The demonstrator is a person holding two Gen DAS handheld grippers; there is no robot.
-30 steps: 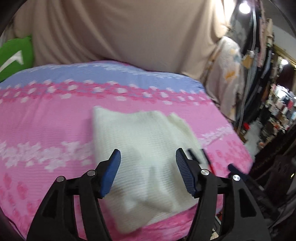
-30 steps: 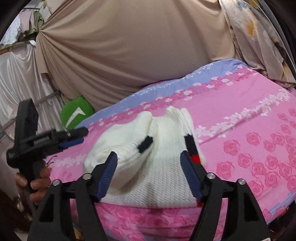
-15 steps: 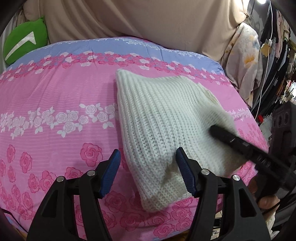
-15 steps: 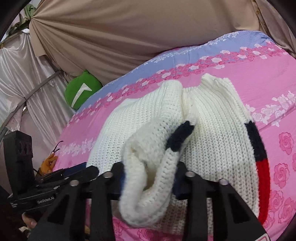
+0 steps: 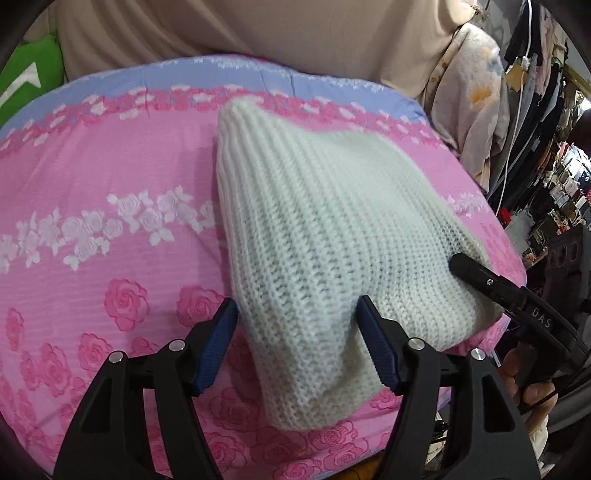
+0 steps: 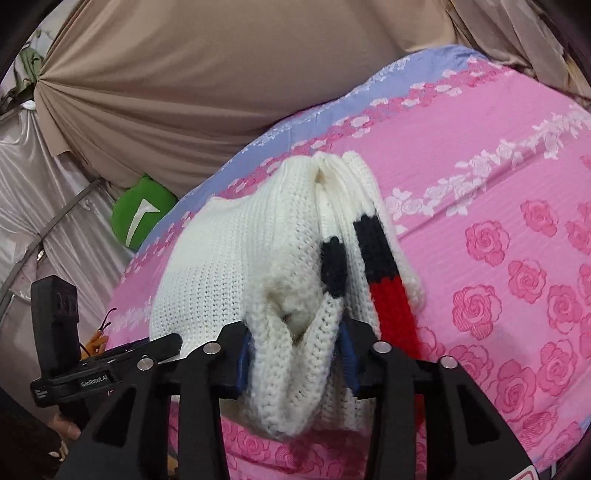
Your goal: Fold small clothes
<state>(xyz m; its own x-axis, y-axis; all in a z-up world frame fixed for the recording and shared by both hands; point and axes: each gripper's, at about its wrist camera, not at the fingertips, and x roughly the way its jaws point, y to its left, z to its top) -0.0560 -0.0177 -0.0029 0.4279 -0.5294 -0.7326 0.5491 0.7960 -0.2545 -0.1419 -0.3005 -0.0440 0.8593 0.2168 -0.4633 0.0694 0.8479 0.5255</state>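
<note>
A cream knitted sweater (image 5: 314, 221) with black and red stripes (image 6: 384, 273) lies folded on the pink rose-patterned bed cover (image 5: 92, 229). My left gripper (image 5: 297, 345) is open, its blue pads on either side of the sweater's near corner, not closed on it. My right gripper (image 6: 293, 356) is shut on a thick bunched fold of the sweater (image 6: 288, 332) at its near edge. In the left wrist view the right gripper's black finger (image 5: 491, 284) touches the sweater's right side. The left gripper's body (image 6: 107, 373) shows at lower left of the right wrist view.
A beige draped cloth (image 5: 258, 29) hangs behind the bed. A green pillow (image 6: 142, 214) sits at the bed's far left corner. Hanging clothes and cluttered shelves (image 5: 546, 129) stand to the right. The bed's front edge (image 5: 332, 454) is just beneath the grippers.
My right gripper has closed on the sweater's near fold. My left gripper has moved in closer, so its open pads now straddle the sweater's corner.
</note>
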